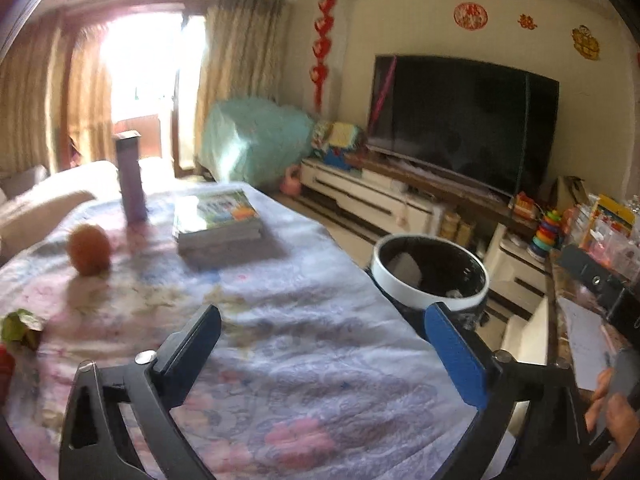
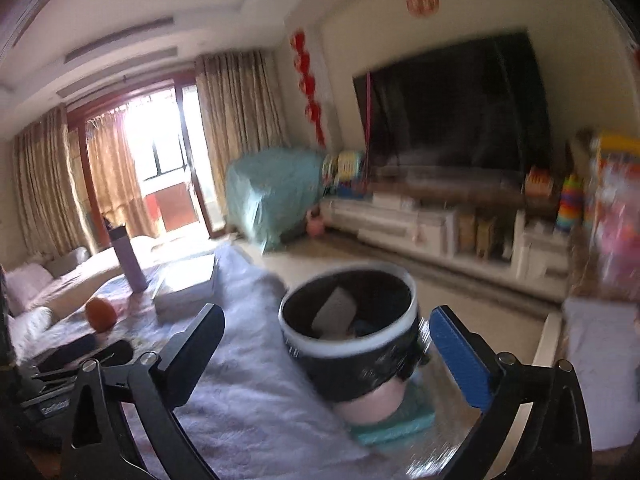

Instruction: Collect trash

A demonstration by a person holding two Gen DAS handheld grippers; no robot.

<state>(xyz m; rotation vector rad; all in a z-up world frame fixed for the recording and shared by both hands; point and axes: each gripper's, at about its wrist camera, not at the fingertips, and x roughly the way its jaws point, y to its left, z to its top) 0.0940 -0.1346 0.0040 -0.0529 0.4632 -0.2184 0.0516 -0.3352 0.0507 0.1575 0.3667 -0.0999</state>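
The trash bin (image 1: pixel 430 280), lined with a black bag under a white rim, stands just off the table's right edge. A pale crumpled piece (image 2: pixel 336 312) lies inside it. My left gripper (image 1: pixel 323 310) is open over the floral tablecloth (image 1: pixel 280 360), with nothing between its fingers. My right gripper (image 2: pixel 328 312) is open too and faces the bin (image 2: pixel 352 344), which fills the gap ahead of the fingertips; no pad touches it. A green leafy scrap (image 1: pixel 20 326) lies at the table's left edge.
On the table stand an orange (image 1: pixel 88 250), a purple bottle (image 1: pixel 131 176) and a stack of books (image 1: pixel 218 220). The bin rests on a teal pad (image 2: pixel 396 420). A TV (image 1: pixel 460 128) and a low cabinet (image 1: pixel 372 196) line the wall. A person's hand (image 1: pixel 612 420) is at lower right.
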